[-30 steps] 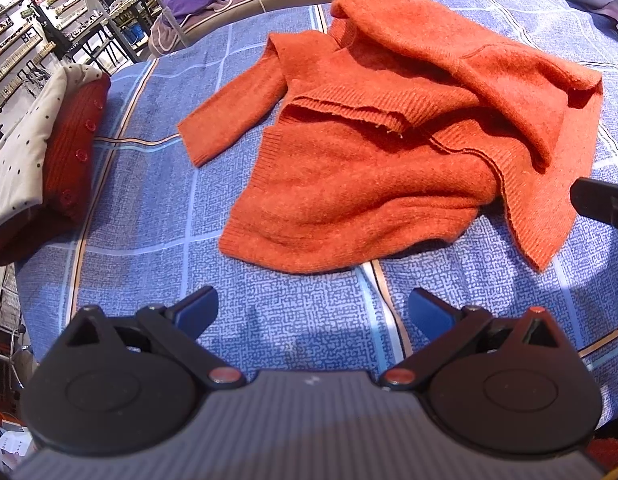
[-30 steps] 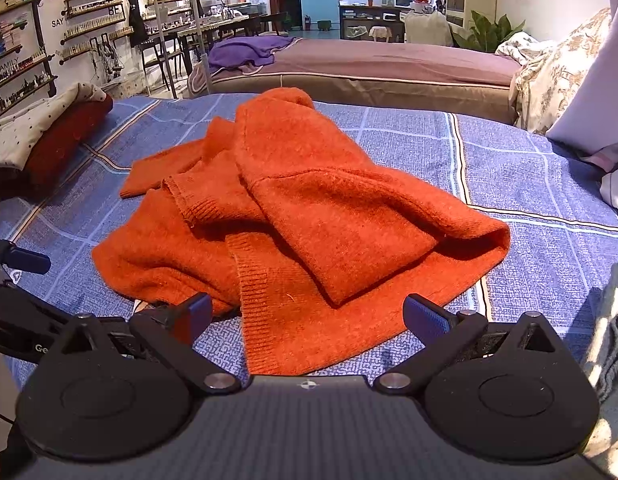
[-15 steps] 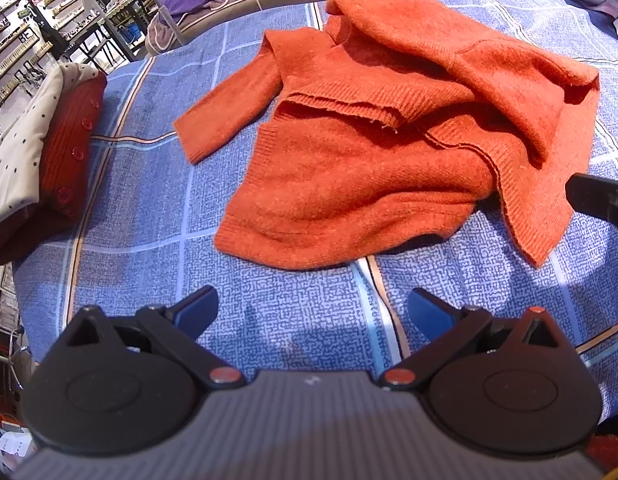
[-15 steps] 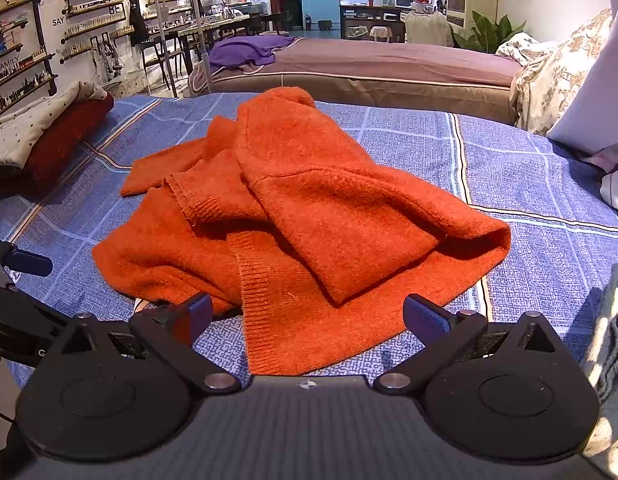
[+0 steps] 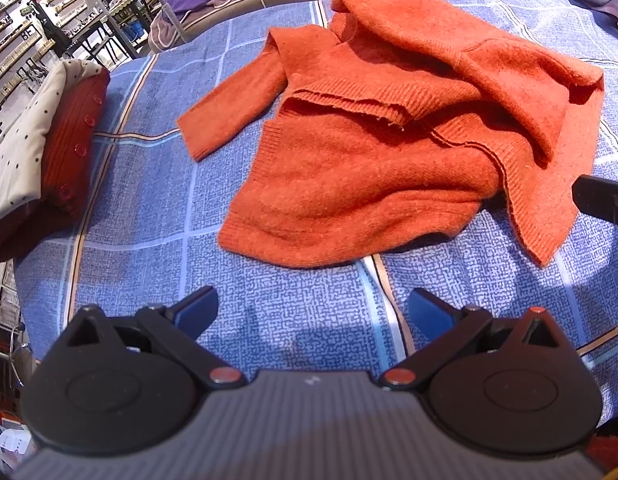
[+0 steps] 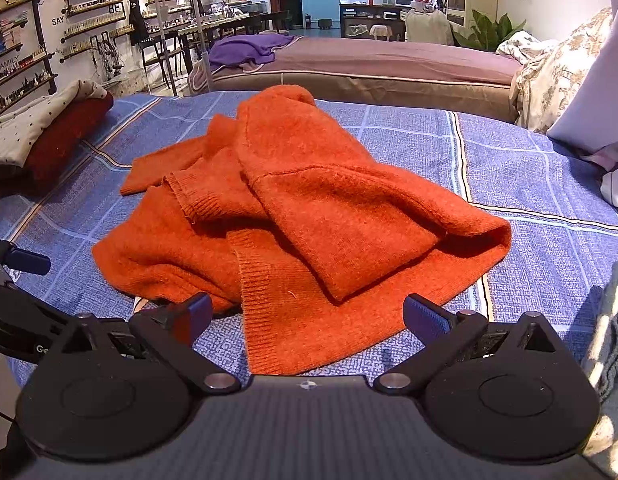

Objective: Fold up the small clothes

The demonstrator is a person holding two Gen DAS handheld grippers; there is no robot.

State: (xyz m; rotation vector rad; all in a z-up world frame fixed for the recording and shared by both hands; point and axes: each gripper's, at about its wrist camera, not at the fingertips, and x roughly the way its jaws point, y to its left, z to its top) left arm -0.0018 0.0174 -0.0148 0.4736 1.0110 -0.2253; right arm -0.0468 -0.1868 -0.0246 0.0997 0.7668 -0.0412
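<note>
Hard, bright light in the left wrist view casts a shadow on the blue checked bedspread (image 5: 269,320) and washes out the top-left corner. The right wrist view is dimmer. Fisheye bends both edges.

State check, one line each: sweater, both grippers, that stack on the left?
Orange sweater: unfolded, crumpled in a heap on the blue bedspread, one sleeve lying out flat.
Left gripper: jaws open, empty, short of the sweater.
Right gripper: jaws open, empty, over the sweater's near hem.
Folded clothes: stacked at the bedspread's left edge.
</note>
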